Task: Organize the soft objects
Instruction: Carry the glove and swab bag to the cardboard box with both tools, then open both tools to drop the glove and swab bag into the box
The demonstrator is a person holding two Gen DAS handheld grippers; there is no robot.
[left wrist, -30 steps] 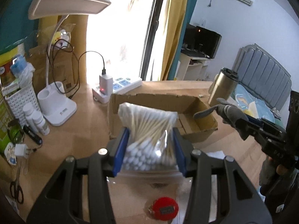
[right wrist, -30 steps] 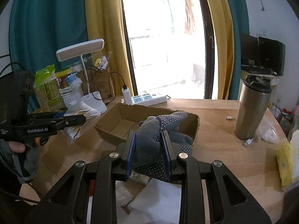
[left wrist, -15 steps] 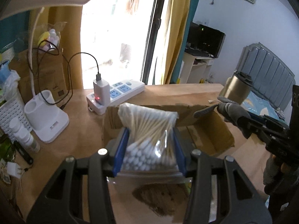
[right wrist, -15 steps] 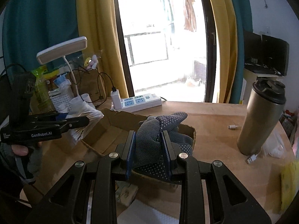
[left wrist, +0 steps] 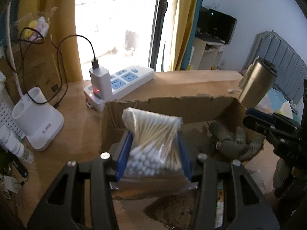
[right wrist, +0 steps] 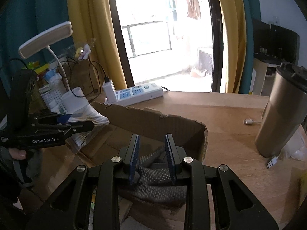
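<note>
Left wrist view has my left gripper (left wrist: 154, 134) with its two blue pads clamped on the one clear, crinkly plastic bag of cotton swabs (left wrist: 151, 122), wooden sticks fanned upward and white cotton tips bunched at the bottom; the bag hangs over the left half of the single cardboard box (left wrist: 172, 107), whose far wall has a ragged, torn top edge. On the right wrist view my right gripper (right wrist: 151, 137) has its ribbed blue pads closed on the grey knitted glove (right wrist: 153, 172) low down near their roots, upper halves bare, and the dotted fabric sags onto the box floor at lower centre. Compared with a second ago both tools sit lower and closer: the box wall that lay beyond the bag now rises behind it, and the glove that stood up between the pads has slumped down inside the box's right end. The gap between each pair of pads looks unchanged. Around the box on the smooth wooden desk (right wrist: 230, 134) I count one brushed-metal tumbler (right wrist: 282, 111) with a black lid at far right, one white power strip (left wrist: 124, 82) with one charger plugged in at upper centre, and one white flat-headed desk lamp (right wrist: 46, 36) at upper left
</note>
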